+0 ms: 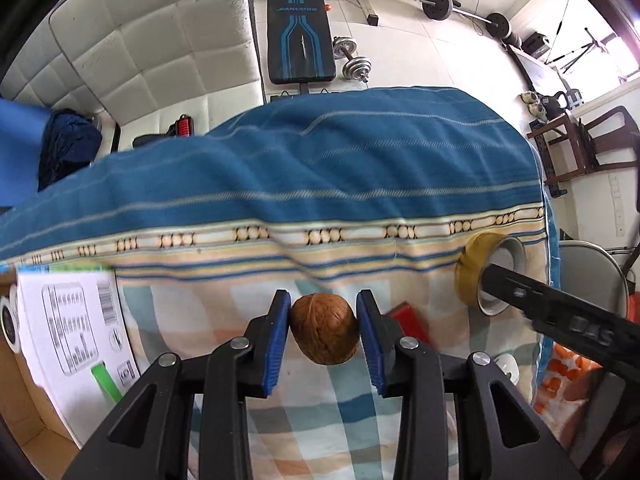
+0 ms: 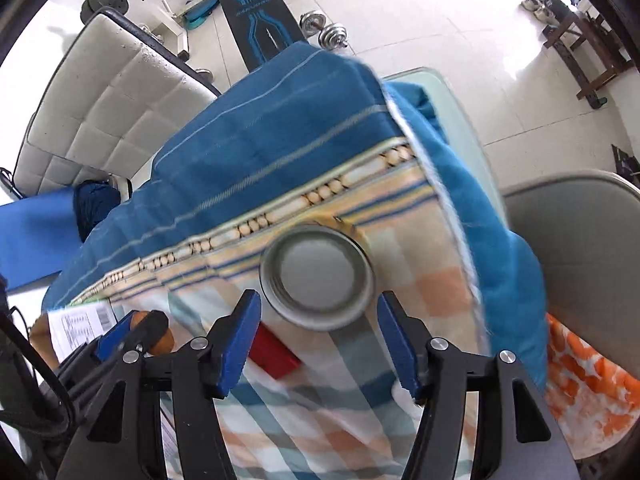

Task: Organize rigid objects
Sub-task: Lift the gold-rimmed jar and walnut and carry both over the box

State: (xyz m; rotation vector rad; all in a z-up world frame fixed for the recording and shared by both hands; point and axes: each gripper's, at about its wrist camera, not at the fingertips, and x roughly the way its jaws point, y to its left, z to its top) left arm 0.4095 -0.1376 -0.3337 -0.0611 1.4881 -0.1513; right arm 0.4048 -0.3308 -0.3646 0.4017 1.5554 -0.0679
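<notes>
My left gripper (image 1: 323, 320) is shut on a brown walnut (image 1: 324, 330) and holds it above the checked cloth. In the right wrist view the left gripper (image 2: 132, 330) shows at the lower left with the walnut (image 2: 164, 340) partly hidden. A yellow tin can (image 1: 490, 272) lies on its side at the right of the cloth, metal end facing me. My right gripper (image 2: 318, 320) is open, with the tin can (image 2: 318, 276) just ahead between the finger lines, not touching the pads. A red block (image 2: 276, 354) lies on the cloth below the can.
A striped blue cloth (image 1: 320, 168) covers the table. A white printed carton (image 1: 76, 320) sits at the left edge. The red block (image 1: 408, 318) lies right of my left fingers. A grey chair (image 2: 580, 248) stands at the right. Gym gear lies on the floor behind.
</notes>
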